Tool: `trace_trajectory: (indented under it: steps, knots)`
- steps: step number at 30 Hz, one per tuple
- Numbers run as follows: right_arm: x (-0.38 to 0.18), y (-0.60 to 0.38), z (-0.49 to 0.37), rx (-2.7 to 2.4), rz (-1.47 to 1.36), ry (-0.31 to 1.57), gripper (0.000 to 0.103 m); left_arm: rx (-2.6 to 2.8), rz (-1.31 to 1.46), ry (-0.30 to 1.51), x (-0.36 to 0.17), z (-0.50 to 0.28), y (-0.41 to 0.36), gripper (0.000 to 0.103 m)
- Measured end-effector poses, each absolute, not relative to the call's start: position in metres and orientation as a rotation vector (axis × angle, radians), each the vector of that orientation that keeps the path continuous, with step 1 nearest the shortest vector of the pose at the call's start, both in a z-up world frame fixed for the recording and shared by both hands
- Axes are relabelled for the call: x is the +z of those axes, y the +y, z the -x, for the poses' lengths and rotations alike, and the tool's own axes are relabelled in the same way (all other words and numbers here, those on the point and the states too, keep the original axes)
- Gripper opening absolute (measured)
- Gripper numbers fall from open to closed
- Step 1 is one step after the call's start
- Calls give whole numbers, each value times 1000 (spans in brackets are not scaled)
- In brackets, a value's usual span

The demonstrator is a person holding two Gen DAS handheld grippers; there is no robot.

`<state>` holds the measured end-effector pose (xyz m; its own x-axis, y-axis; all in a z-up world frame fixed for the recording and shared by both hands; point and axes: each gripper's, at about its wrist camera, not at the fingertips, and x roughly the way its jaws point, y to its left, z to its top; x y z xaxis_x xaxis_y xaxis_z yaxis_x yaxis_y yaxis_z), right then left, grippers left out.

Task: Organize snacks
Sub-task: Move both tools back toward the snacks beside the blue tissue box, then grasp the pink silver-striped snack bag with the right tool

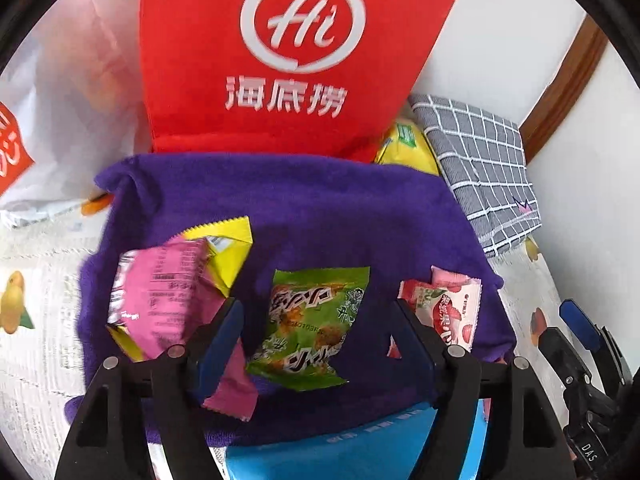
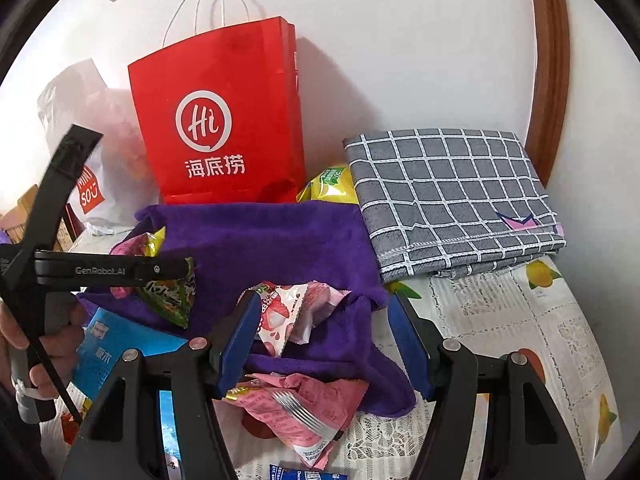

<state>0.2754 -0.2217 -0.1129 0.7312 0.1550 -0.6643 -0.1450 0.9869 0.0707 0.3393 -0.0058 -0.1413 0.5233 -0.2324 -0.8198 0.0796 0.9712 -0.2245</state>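
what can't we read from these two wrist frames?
- Left wrist view: green snack packet is motion-blurred, its print unreadable.
- Left wrist view: blue packet is cut off by the bottom edge and overlapped by the purple towel.
- Both views: yellow bag is mostly hidden behind the red paper bag and the towel.
- Right wrist view: white plastic bag contents are only a faint blur through the plastic.

Beyond the right gripper's fingertips, the tall red paper carrier bag [image 2: 218, 120] bears a white circled "Hi" above "海底捞". To its left, the left gripper's black bar [image 2: 112, 270] reads "GenRobot.AI".
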Motion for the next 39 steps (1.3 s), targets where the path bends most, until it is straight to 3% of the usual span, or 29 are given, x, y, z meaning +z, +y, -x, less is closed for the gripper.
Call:
trace_trajectory:
  steps: [18,21,27,39]
  knots:
    - [-107,-240,-235,247,-26,767,65,-70,187,876,-116,-248,50,73]
    - [-116,-245,-230,284,-55,801,73,-72,215,864,-122,-239,64,75]
    - [-135,-238,-222,278,-4,824,78,-55,210,864,-132,-230,78,76]
    - [-164,-213,-244,241,129,859,78,-49,253,871,-140,-219,95,76]
